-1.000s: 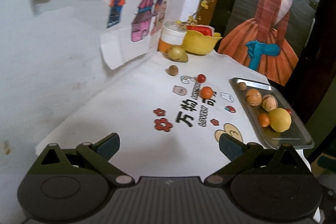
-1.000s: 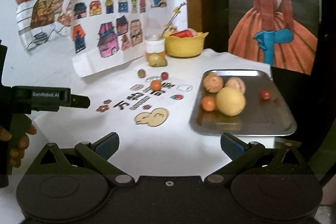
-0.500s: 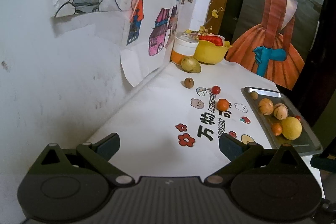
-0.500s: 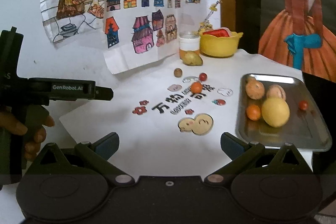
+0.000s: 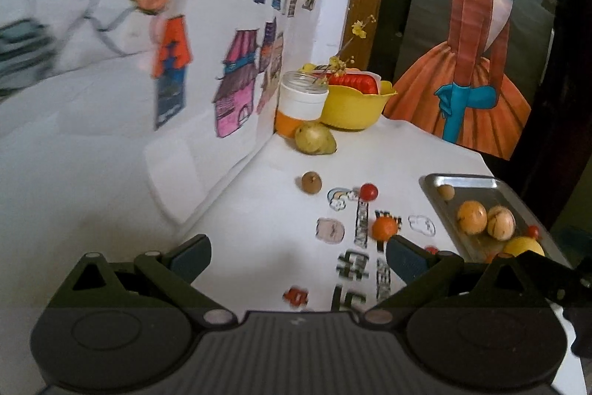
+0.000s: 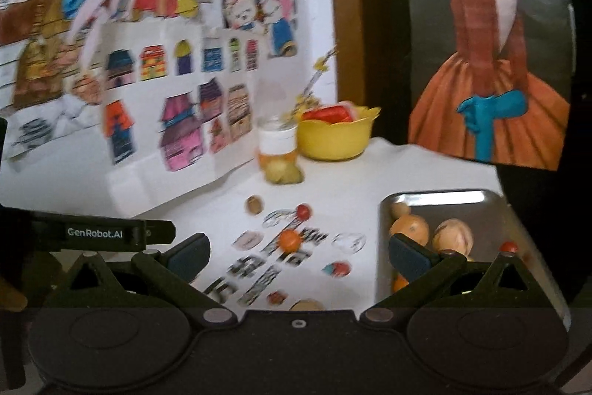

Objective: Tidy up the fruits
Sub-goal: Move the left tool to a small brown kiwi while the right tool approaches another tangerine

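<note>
Loose fruit lies on the white table: a green pear (image 5: 315,138) near the back, a small brown fruit (image 5: 310,182), a red cherry tomato (image 5: 369,191) and a small orange (image 5: 384,226). A metal tray (image 5: 477,182) on the right holds several round fruits, among them an orange one (image 5: 471,217) and a yellow one (image 5: 523,247). My left gripper (image 5: 298,256) is open and empty, short of the small orange. My right gripper (image 6: 298,256) is open and empty above the table, its right finger (image 6: 409,256) in front of the tray (image 6: 436,198). The small orange (image 6: 288,239) lies ahead of it.
A yellow bowl (image 5: 353,110) with a red thing in it and a white jar (image 5: 301,100) stand at the back by the wall of drawings. Printed stickers (image 5: 360,261) cover the tablecloth. The left gripper's body (image 6: 96,232) shows at the right wrist view's left edge.
Both grippers have moved forward toward the fruit and the tray; the fruit now looks larger and nearer. Both stay open and empty. No fruit has moved.
</note>
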Demonstrator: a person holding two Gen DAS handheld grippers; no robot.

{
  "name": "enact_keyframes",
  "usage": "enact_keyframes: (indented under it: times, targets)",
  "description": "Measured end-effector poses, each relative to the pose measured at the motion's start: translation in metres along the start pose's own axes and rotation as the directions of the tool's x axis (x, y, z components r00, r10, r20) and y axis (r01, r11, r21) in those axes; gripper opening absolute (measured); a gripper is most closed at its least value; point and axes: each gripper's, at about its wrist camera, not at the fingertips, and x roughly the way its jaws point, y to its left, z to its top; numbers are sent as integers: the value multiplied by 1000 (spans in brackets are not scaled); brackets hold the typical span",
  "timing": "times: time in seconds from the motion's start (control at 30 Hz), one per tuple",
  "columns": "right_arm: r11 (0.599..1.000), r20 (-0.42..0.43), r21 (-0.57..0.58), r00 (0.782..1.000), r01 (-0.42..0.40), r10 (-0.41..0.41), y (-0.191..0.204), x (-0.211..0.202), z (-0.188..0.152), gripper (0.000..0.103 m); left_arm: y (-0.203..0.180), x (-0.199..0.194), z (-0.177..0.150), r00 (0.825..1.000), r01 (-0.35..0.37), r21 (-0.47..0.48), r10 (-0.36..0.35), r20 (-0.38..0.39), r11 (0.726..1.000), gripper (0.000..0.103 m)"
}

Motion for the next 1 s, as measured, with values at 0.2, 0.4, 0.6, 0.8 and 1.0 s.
enact_keyframes:
  times: [0.2,0.4,0.6,0.8,1.0]
  targets:
    - [999,3,19,999,39,-39,-9,33,-5,102,-12,50,13,999,5,18,-4,-37,1000,103]
    - [1000,-41,23,999,4,-3,-15,68,3,102,-14,89,26,997,5,30,-2,-76,1000,103]
    - [998,-110,-27,993,-51,48,-10,99,3,102,-6,118,30,992,4,-1,-4,-123,1000,103]
    - [993,-157,-39,982,-109,102,-2,119,-1,102,-2,137,33,989,4,-17,-7,-150,1000,103]
    - [989,-209,-21,968,-148,141,3,139,-3,97,-1,155,38,988,-9,-15,7,-154,1000,103]
